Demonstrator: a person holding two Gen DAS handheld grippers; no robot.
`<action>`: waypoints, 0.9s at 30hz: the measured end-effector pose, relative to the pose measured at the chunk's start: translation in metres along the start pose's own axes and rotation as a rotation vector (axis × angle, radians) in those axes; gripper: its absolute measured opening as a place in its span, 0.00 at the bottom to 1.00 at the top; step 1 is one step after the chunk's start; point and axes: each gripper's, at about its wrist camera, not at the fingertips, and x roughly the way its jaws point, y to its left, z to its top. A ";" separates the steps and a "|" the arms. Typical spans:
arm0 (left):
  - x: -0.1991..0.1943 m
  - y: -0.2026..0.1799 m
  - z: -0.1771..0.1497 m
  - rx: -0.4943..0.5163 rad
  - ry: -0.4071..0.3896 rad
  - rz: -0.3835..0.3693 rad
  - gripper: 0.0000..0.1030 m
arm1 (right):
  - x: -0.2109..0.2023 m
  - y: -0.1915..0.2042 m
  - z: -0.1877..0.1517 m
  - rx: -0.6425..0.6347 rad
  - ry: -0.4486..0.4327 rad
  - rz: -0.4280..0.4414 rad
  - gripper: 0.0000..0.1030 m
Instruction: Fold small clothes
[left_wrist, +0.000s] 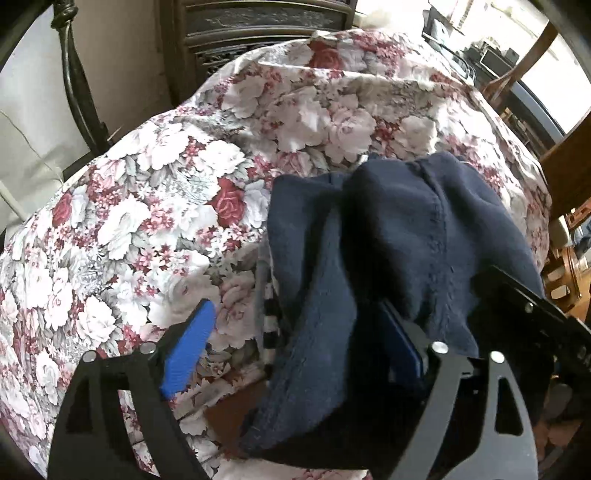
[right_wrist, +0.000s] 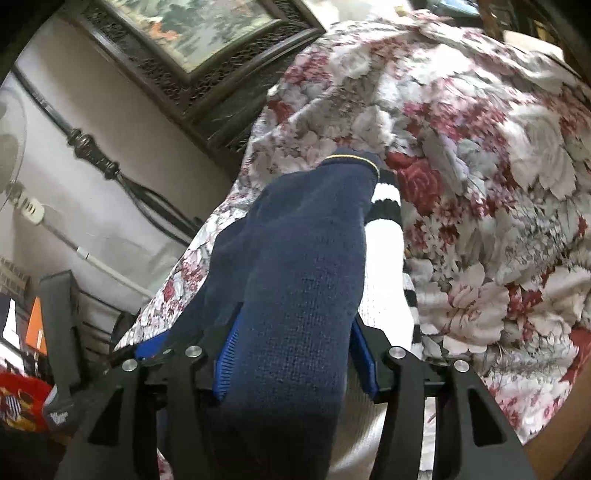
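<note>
A: What did the right claw (right_wrist: 291, 354) have?

B: Its blue ribbed pads (right_wrist: 226, 363) sat either side of a dark navy knitted sock (right_wrist: 295, 258), which filled the gap between them, so it looked gripped. The sock ran lengthwise straight away from the claw, its cuff with a thin yellow line at the far end, over the rose-patterned floral bedspread (right_wrist: 498, 166).

A: Anything under it?

B: A white ribbed sock with black stripes (right_wrist: 386, 251), lying just beside and partly beneath the navy one, pointing the same way.

A: And the left claw (left_wrist: 295, 347)?

B: It stood wide. One blue pad (left_wrist: 188, 350) was bare above the bedspread (left_wrist: 147, 206); the other was half buried under a fuzzy navy cloth (left_wrist: 388, 236) draped over that side. I could not tell whether the cloth was the same sock. Both claws tilted downward at the bed.

A: Beyond the bed?

B: A dark carved picture frame (right_wrist: 177, 62) against a pale wall
</note>
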 end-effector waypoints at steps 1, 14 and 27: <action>-0.002 0.000 0.001 0.003 -0.002 0.001 0.83 | 0.000 0.002 0.001 -0.005 0.003 0.001 0.52; -0.070 -0.002 -0.032 0.066 -0.138 0.135 0.81 | -0.077 0.035 -0.032 -0.092 -0.141 -0.059 0.57; -0.130 -0.029 -0.080 0.114 -0.200 0.168 0.94 | -0.145 0.060 -0.077 -0.155 -0.189 -0.094 0.77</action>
